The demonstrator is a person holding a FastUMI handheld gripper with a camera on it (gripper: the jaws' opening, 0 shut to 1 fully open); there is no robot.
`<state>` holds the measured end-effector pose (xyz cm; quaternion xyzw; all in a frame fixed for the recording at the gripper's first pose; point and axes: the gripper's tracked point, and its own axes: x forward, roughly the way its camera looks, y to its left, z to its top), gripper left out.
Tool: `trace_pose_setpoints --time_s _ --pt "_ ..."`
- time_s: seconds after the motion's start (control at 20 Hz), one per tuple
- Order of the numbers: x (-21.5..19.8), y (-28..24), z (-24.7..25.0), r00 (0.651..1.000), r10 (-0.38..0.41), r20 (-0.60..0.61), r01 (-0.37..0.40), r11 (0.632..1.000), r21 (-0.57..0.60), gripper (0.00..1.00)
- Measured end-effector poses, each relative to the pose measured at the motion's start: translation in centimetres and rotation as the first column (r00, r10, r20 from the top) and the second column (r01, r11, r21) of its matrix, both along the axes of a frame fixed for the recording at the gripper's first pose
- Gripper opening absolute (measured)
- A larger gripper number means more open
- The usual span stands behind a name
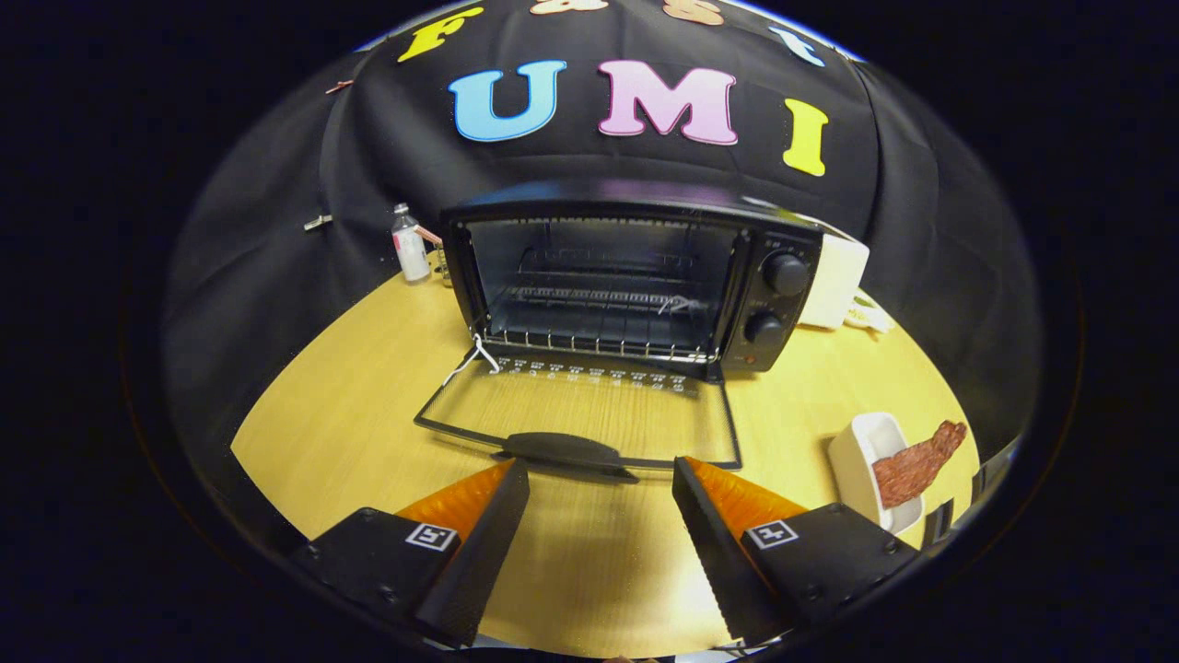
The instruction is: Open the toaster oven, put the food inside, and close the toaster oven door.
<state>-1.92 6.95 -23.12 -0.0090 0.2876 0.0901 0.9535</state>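
Observation:
A black toaster oven (636,276) stands on the wooden table (341,405) beyond my fingers. Its glass door (580,414) lies fully open, flat toward me, and the door's handle (564,451) sits just ahead of my fingertips. A wire rack shows inside the oven's cavity. My gripper (601,471) is open, with nothing between its fingers. The food, a reddish-brown strip of meat (916,463), lies across a small white dish (870,460) to the right of my right finger.
A small bottle (409,244) stands left of the oven by the black cloth wall. A cream-white box (834,281) sits right behind the oven, with something pale beside it. Two knobs (785,273) are on the oven's right panel.

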Motion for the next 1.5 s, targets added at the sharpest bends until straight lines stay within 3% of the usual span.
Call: trace_pose_setpoints --time_s 0.4,0.65,0.8,1.0,1.15,1.3,1.5 --pt "3.3 -10.5 11.6 0.981 -0.06 0.182 0.043 0.995 0.095 0.97" --pt "5.8 -19.4 13.0 0.975 -0.148 0.166 0.122 0.98 0.157 0.98" --pt "6.9 -24.7 10.8 0.979 -0.188 0.085 0.172 0.971 0.168 0.99" --pt "6.6 -28.9 6.5 0.974 -0.198 -0.111 0.219 0.947 0.236 0.99" --pt "5.5 -29.8 3.7 0.966 -0.123 -0.229 0.186 0.941 0.282 0.99" --pt "3.7 -30.3 0.6 0.935 -0.051 -0.352 0.167 0.936 0.308 0.99" --pt "2.3 -29.9 -2.1 0.902 0.023 -0.432 0.139 0.93 0.34 0.99"
